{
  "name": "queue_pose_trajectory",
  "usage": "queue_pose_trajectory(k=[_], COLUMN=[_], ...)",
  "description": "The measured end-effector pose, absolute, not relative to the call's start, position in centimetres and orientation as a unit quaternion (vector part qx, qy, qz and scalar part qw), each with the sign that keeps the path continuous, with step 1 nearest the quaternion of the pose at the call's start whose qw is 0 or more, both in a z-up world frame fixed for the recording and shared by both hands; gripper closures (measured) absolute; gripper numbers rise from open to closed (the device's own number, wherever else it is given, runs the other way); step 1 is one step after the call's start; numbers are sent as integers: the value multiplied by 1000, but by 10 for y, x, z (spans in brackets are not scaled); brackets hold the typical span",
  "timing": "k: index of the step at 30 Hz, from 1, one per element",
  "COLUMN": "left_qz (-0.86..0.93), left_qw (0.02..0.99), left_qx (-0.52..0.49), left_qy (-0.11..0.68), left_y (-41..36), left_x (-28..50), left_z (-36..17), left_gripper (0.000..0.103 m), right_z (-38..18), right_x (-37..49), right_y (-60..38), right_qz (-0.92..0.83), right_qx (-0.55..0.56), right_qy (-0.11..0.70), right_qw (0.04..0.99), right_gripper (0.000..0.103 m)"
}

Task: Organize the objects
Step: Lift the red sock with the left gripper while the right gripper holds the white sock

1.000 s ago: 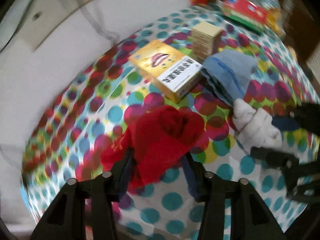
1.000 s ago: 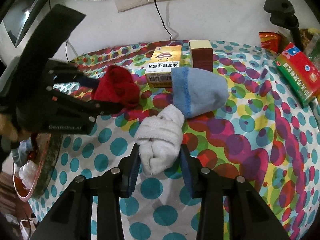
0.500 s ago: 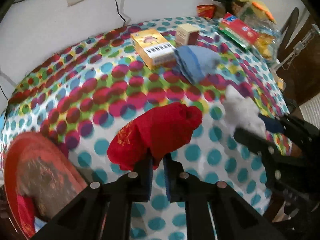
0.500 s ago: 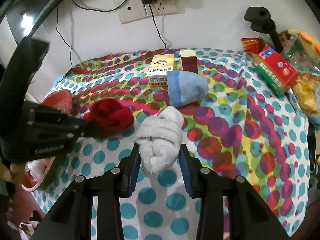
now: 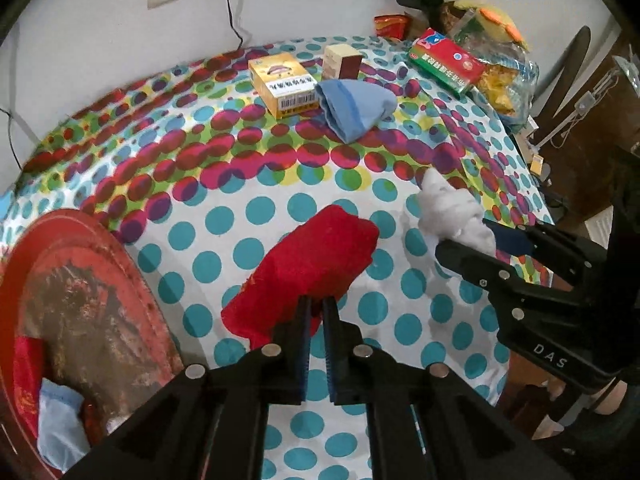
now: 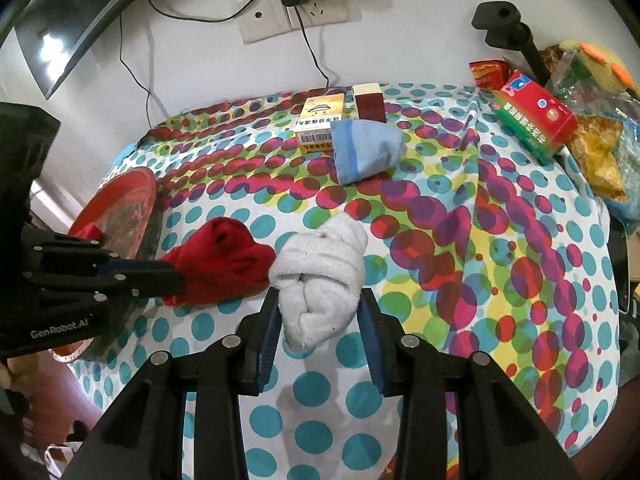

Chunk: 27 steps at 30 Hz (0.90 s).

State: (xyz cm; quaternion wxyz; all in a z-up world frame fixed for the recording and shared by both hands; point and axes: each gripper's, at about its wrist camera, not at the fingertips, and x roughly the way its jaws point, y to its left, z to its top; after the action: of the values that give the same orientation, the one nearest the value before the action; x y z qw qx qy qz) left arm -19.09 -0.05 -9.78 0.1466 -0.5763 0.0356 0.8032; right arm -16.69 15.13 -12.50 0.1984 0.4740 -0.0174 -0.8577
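Socks pinched in both tools, carried above the dotted surface [image 6: 500,280] toward the round red basin [image 5: 80,280].

Left hand-held gripper [image 5: 315,312] clenched on one thin fold of the rolled red sock [image 5: 312,268]: could slip or unroll short of the basin's rim. Right hand-held gripper [image 6: 320,320] squeezing the balled white sock [image 6: 320,272] at its lower end only; could drop out. Could also collide, being close together.

A table [image 6: 520,320] is being covered by a polka-dot cloth [image 6: 460,240]; a yellow box [image 6: 318,126], a maroon box [image 6: 370,104], a blue sock [image 6: 364,148] and a red-green carton [image 6: 534,116] are being carried on it
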Motion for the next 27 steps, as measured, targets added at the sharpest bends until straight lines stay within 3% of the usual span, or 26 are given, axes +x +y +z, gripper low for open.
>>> queue_pose_trajectory(k=[9,13,17,22,27], left_qz=[788,773,768,782,801], left_qw=[150,160,174,172,144], left_qx=[-595,-609,-610,-586,-560], left_qy=[50,78,83,123,157], left_y=[4,7,7,25,36], left_x=[-189,-193,-201,-200,-202], left_z=[-103,-122,-132,-137,-143], left_gripper=[98,74,68,46,43], right_z=[-120,-119,-121,-125,-127], right_x=[-160,-158,-160,-165,-166], right_y=[153,156,160,161,159], right_qz=[-860,-859,-856,-855,-854], right_qx=[470,471,475,478,478], right_qy=[-22,-28,-37,-42,-47], right_qw=[199,198,199,197,201], right_gripper=[67,67,67,67,67])
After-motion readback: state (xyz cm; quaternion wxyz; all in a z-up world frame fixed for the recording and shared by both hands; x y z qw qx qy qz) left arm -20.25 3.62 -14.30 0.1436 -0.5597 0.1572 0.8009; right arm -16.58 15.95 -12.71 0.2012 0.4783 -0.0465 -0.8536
